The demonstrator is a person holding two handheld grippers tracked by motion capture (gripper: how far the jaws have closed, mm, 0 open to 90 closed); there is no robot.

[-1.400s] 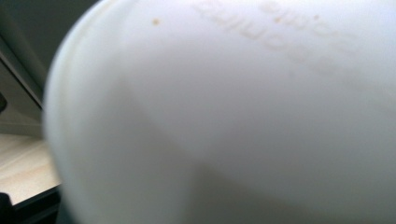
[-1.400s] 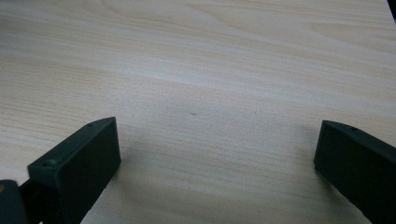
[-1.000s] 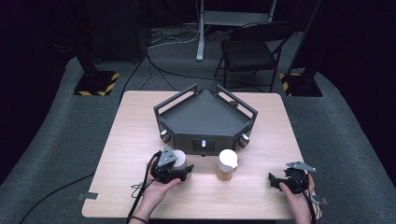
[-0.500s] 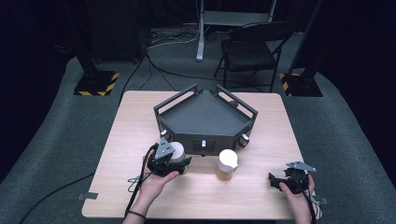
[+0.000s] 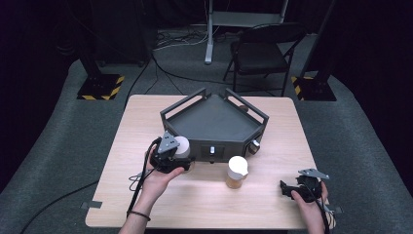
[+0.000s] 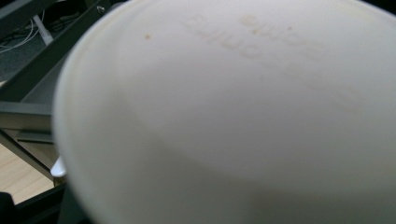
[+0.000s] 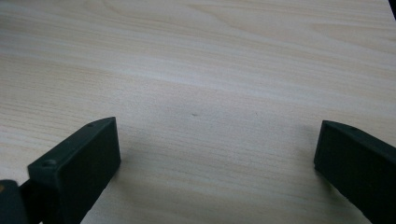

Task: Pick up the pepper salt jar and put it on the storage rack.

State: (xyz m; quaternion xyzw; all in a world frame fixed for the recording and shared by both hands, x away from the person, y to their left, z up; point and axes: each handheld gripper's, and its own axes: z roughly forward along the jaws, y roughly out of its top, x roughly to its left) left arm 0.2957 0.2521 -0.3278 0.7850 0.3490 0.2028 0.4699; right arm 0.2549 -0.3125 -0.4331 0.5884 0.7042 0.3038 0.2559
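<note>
With my left gripper (image 5: 176, 157) clenched on the white-lidded cup (image 5: 182, 146), I risk clipping the grey tray's rail (image 5: 181, 138); right gripper (image 5: 290, 187) gapes empty.

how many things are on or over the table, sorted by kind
white-lidded cups: 2, one held by the left gripper at the tray's front, one standing on the table
dark grey tray: 1
grippers: 2, the other being the right gripper
total: 5
</note>
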